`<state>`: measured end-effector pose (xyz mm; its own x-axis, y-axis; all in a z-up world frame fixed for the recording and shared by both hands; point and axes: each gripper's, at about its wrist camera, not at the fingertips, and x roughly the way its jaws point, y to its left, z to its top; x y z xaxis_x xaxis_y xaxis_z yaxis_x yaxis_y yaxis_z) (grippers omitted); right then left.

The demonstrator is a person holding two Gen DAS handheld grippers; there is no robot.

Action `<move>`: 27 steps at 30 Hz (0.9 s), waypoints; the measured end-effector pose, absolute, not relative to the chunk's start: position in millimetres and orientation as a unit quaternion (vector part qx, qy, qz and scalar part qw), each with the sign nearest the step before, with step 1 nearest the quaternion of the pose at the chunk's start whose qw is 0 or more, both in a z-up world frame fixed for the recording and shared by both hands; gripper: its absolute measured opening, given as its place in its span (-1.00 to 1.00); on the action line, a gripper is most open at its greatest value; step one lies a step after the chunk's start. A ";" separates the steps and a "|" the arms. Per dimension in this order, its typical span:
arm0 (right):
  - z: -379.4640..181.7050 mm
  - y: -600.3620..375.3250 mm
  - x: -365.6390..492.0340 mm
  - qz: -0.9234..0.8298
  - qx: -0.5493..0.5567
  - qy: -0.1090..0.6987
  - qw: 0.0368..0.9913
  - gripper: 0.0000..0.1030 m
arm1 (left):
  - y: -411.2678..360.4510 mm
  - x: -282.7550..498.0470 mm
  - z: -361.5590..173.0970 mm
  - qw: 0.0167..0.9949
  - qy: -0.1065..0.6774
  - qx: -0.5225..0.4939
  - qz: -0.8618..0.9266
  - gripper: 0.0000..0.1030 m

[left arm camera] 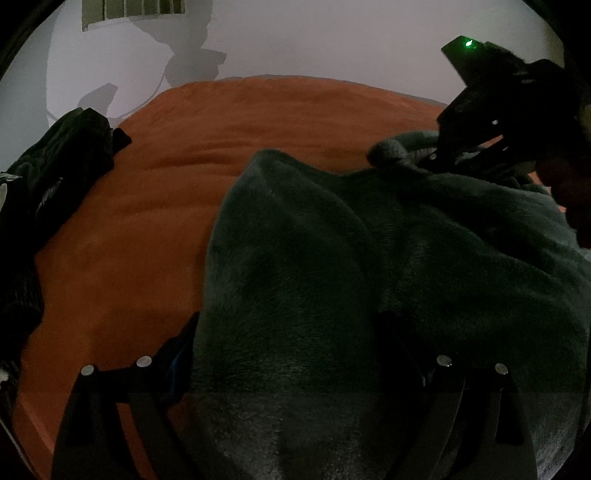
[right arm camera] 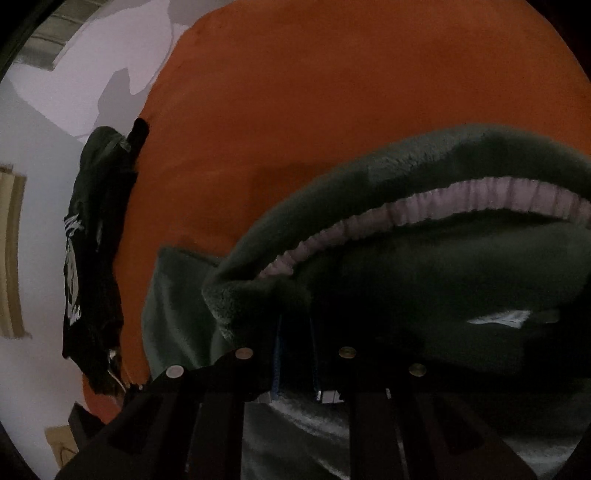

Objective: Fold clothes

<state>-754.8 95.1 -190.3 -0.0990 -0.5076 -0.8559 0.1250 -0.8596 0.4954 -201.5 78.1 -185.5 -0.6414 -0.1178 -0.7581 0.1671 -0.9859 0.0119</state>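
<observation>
A grey-green fleece garment (left arm camera: 351, 240) lies bunched on the orange bed cover (left arm camera: 147, 221). My left gripper (left arm camera: 291, 339) stands wide open over its near part, with fleece filling the gap between the fingers. My right gripper (left arm camera: 432, 157) is at the garment's far right corner, shut on a raised fold of it. In the right wrist view that right gripper (right arm camera: 295, 325) pinches the fleece garment (right arm camera: 443, 277) at the end of its waist opening, where a pale lilac elastic band (right arm camera: 443, 206) shows. The blue pads (right arm camera: 277, 354) are nearly together on the fabric.
A black garment with white print (left arm camera: 55, 177) (right arm camera: 96, 258) lies at the bed's left edge. Bare orange bed cover (right arm camera: 332, 92) stretches beyond the fleece. A white wall with a vent (left arm camera: 129, 11) stands behind. A hand (left arm camera: 569, 192) holds the right gripper.
</observation>
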 end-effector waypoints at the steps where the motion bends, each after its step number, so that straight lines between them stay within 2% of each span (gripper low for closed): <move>1: -191.6 93.9 -754.8 -0.727 0.634 -0.149 0.217 -0.76 | 78.4 -201.7 -185.2 0.079 0.029 0.416 -0.906 0.78; 7: -201.5 99.7 -752.4 -0.723 0.632 -0.186 0.211 -0.74 | 82.2 -199.3 -185.9 0.079 0.028 0.415 -0.906 0.79; 13: -160.5 113.1 -748.0 -0.734 0.616 -0.174 0.227 -0.64 | 75.9 -197.2 -184.7 0.070 0.040 0.418 -0.905 0.79; 14: -147.1 119.5 -745.3 -0.740 0.606 -0.174 0.235 -0.49 | 73.2 -197.5 -183.6 0.067 0.043 0.419 -0.904 0.79; 15: -134.3 126.3 -742.5 -0.745 0.596 -0.174 0.243 -0.12 | 71.2 -197.3 -180.9 0.062 0.050 0.423 -0.903 0.79; 16: -120.3 134.0 -739.2 -0.751 0.585 -0.174 0.252 0.17 | 69.1 -197.9 -177.1 0.054 0.058 0.429 -0.900 0.79; 17: -105.4 142.6 -735.3 -0.761 0.571 -0.171 0.258 0.65 | 67.1 -199.2 -171.8 0.042 0.069 0.436 -0.896 0.79; 18: -90.6 152.5 -730.5 -0.775 0.553 -0.166 0.255 0.76 | 64.6 -200.1 -162.7 0.024 0.088 0.439 -0.894 0.79; 22: -53.2 197.5 -711.8 -0.823 0.500 -0.133 0.234 0.76 | 59.4 -209.8 -112.5 -0.026 0.153 0.411 -0.898 0.79; 27: -88.1 238.4 -710.2 -0.832 0.528 -0.048 0.163 0.76 | 89.5 -275.4 -79.7 -0.059 0.137 0.451 -0.880 0.79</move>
<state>-710.2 238.4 -88.1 -0.3894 -0.3222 -0.8629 0.2216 -0.9421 0.2517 -275.4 89.5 -79.7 -0.5867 0.2278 -0.7771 0.0194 -0.9554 -0.2947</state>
